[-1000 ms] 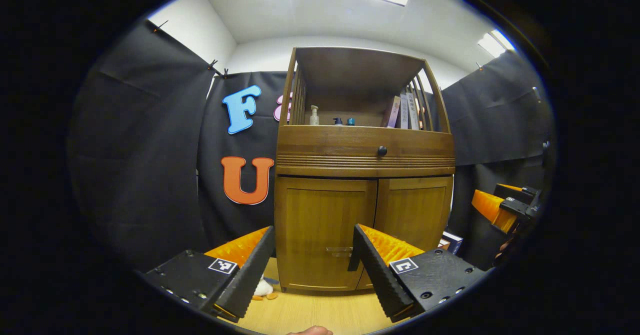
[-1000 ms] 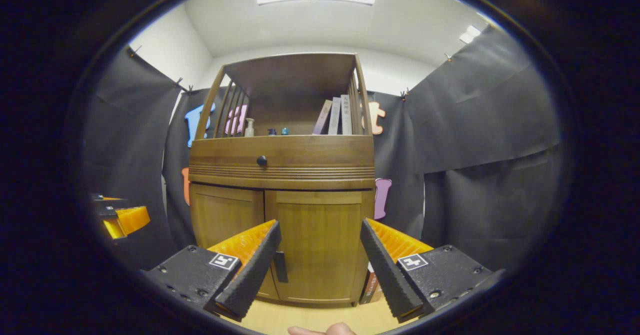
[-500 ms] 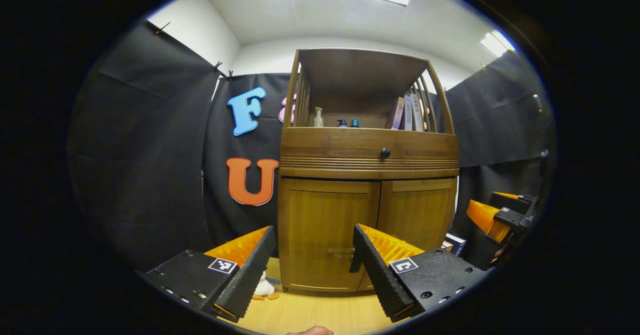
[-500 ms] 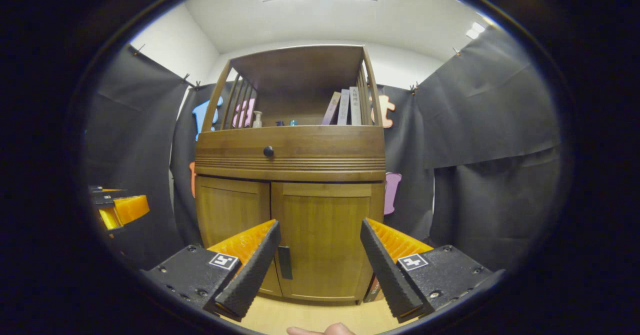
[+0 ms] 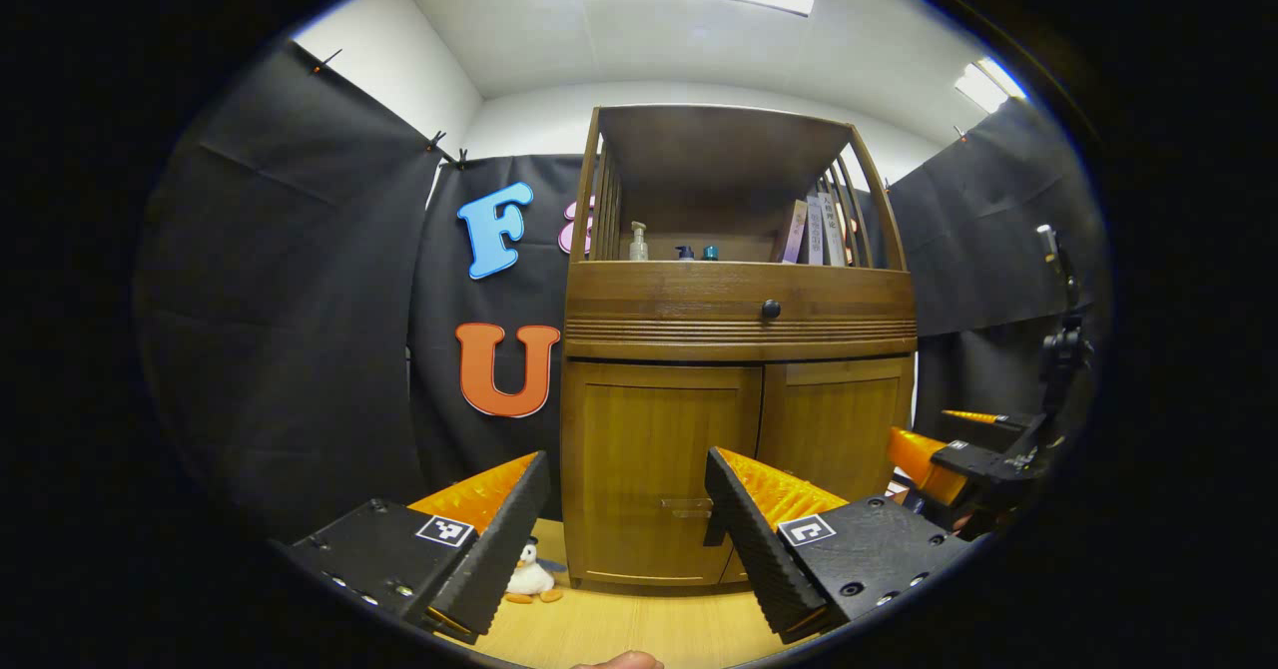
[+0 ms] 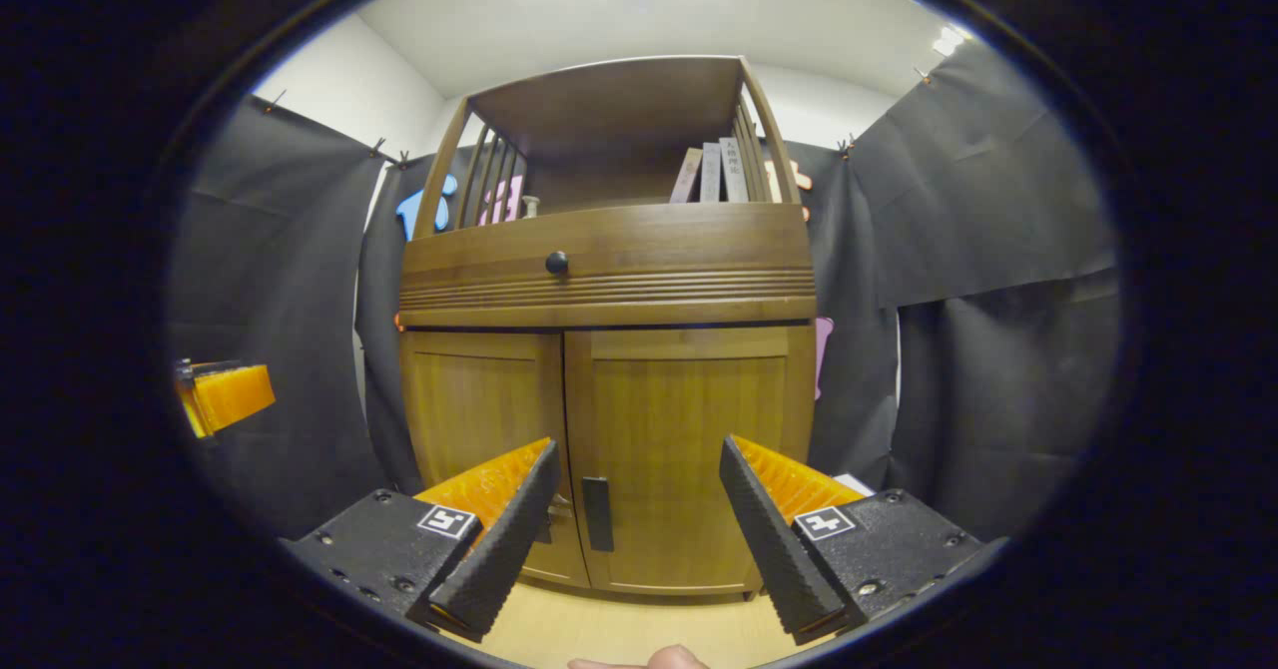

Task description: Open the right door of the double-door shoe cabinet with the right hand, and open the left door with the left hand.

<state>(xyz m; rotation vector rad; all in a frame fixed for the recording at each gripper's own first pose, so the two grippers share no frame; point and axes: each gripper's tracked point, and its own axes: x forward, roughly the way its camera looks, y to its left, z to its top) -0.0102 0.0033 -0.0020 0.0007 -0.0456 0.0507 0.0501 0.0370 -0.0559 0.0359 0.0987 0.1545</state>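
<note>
The shoe cabinet stands on the wooden floor with the right door and the left door both closed. The right tool gapes open, holding nothing, in front of the dark handle (not touching it, as far as I can tell). The left tool is likewise open and empty, facing its door.

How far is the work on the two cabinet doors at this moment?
Nothing is done: the right door and left door are both shut. In hand: the right gripper, open, faces the right door's handle without touching it. The left gripper is open too. Both doors remain.
</note>
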